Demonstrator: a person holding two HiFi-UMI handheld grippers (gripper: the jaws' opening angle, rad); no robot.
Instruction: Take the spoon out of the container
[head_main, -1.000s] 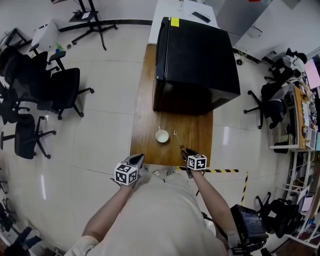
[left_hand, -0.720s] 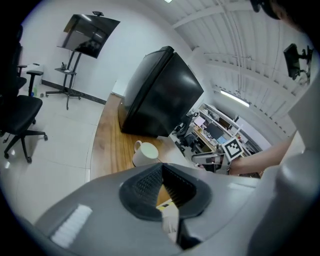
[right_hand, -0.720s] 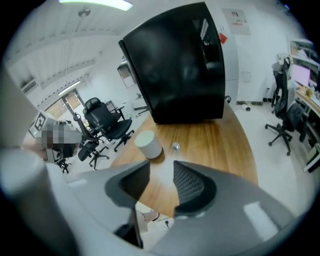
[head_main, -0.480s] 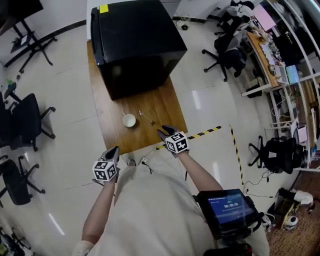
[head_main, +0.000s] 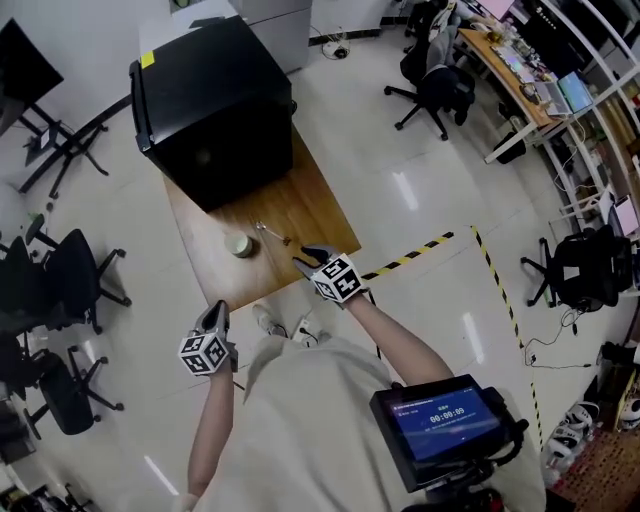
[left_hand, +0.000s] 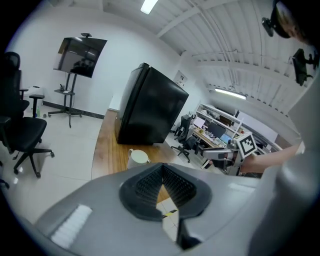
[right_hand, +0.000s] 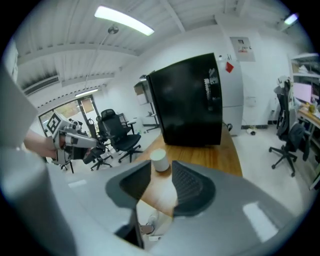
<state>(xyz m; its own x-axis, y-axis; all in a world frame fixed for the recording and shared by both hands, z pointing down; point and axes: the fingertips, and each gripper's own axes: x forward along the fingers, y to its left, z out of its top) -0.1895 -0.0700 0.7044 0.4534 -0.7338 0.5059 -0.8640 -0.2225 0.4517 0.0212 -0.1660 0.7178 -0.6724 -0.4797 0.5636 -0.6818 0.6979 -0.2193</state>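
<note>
While my right claw (right_hand: 161, 164) is closing, its two pads are apart and nothing sits between them; through the gap I see only bare wood, with the cup (head_main: 238, 245) farther off. From the head view, this claw hangs over the near right edge of the table (head_main: 300, 205). Just beyond its tips the spoon (head_main: 270, 233) lies flat on the wood, out of the cup and slightly to its right. My left claw (left_hand: 163, 166) has its pads meeting at the tips, holding nothing, and it sits off the table over the floor by the near left corner. At the far end of the table stands a black cabinet (head_main: 210, 100). Office chairs (head_main: 70, 280) stand on the left, and striped tape (head_main: 420, 255) crosses the floor on the right.
</note>
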